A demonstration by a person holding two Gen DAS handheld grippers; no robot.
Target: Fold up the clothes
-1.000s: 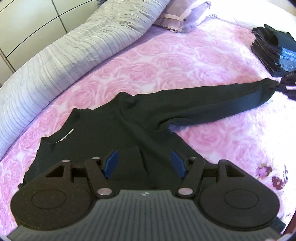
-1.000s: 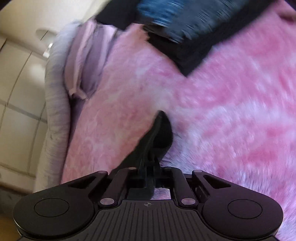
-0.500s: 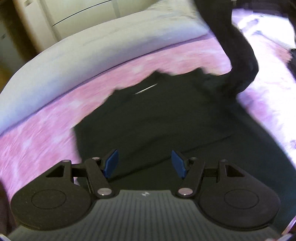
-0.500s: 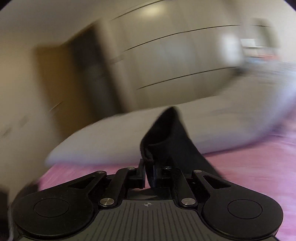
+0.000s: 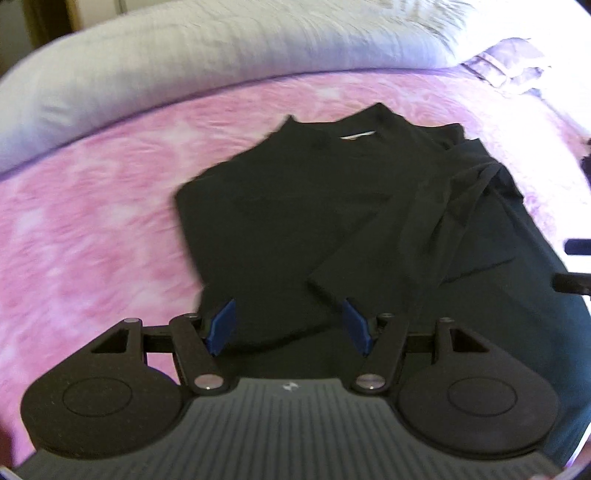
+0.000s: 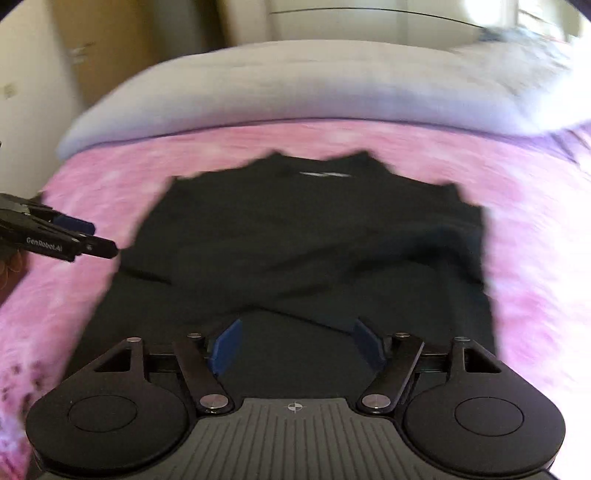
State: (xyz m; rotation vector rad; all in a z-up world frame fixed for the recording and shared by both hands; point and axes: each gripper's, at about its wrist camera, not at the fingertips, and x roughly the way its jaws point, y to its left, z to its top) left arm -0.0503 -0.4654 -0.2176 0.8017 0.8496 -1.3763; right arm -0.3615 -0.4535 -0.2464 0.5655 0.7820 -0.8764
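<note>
A black long-sleeved top (image 5: 295, 221) lies on the pink rose-patterned bedspread (image 5: 92, 221), collar toward the far side. One sleeve (image 5: 424, 229) lies folded across its body. My left gripper (image 5: 290, 325) is open and empty, just above the top's near edge. My right gripper (image 6: 295, 343) is open and empty over the top (image 6: 303, 240) near its hem. The left gripper (image 6: 74, 240) also shows at the left edge of the right wrist view, beside the top's left side.
A long grey ribbed bolster (image 5: 221, 55) runs along the far edge of the bed. A lilac pillow (image 5: 509, 70) lies at the far right. Pale wardrobe doors (image 6: 369, 22) stand behind the bed.
My right gripper carried the sleeve over the top's body, let it go and opened. The sleeve now lies folded across the top. Both views have swung to face the bolster.
</note>
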